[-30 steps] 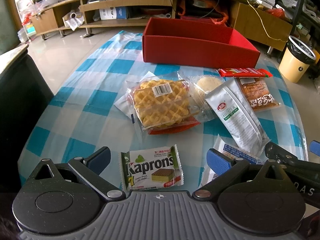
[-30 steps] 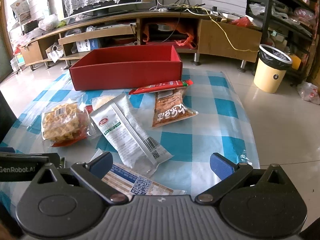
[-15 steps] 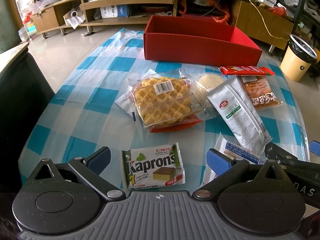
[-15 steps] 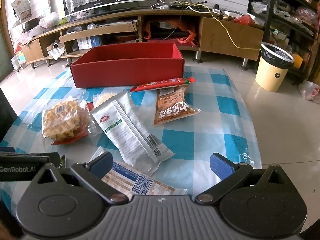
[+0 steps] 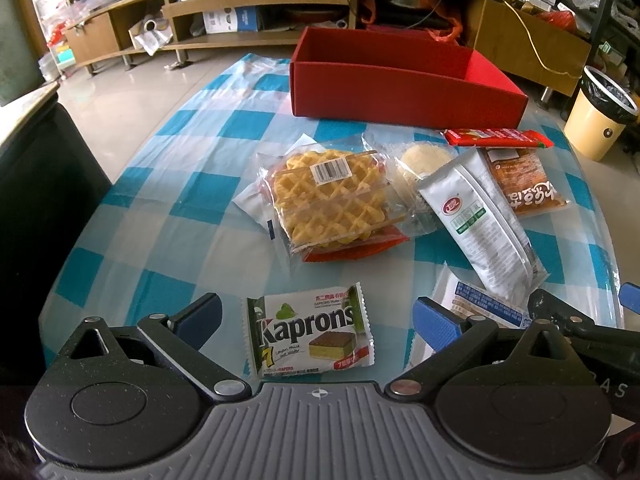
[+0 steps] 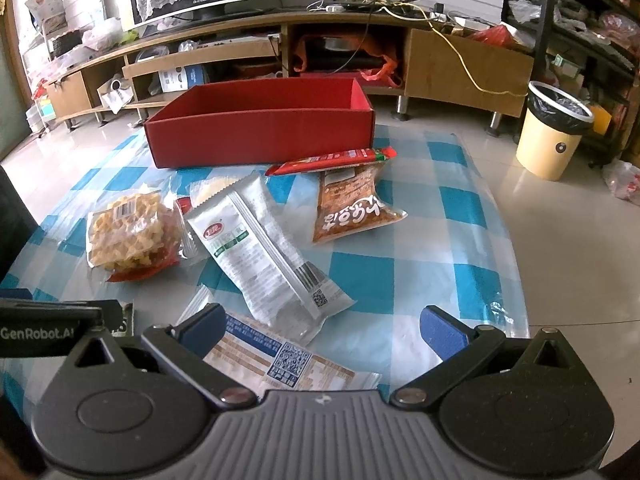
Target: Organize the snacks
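Note:
An empty red box stands at the far side of the blue-checked table. Snack packs lie in front of it: a waffle pack, a silver-white pack, an orange-brown pack, a red stick pack and a round pastry. My left gripper is open, with a Kaprons wafer pack lying between its fingers. My right gripper is open over a blue-white printed pack.
A yellow bin stands on the floor to the right. A low wooden TV cabinet runs behind the table. A dark piece of furniture is at the left. The table's right edge is near my right gripper.
Both grippers have drawn back and risen slightly, so the snacks and box sit a little farther away. Nothing was taken hold of.

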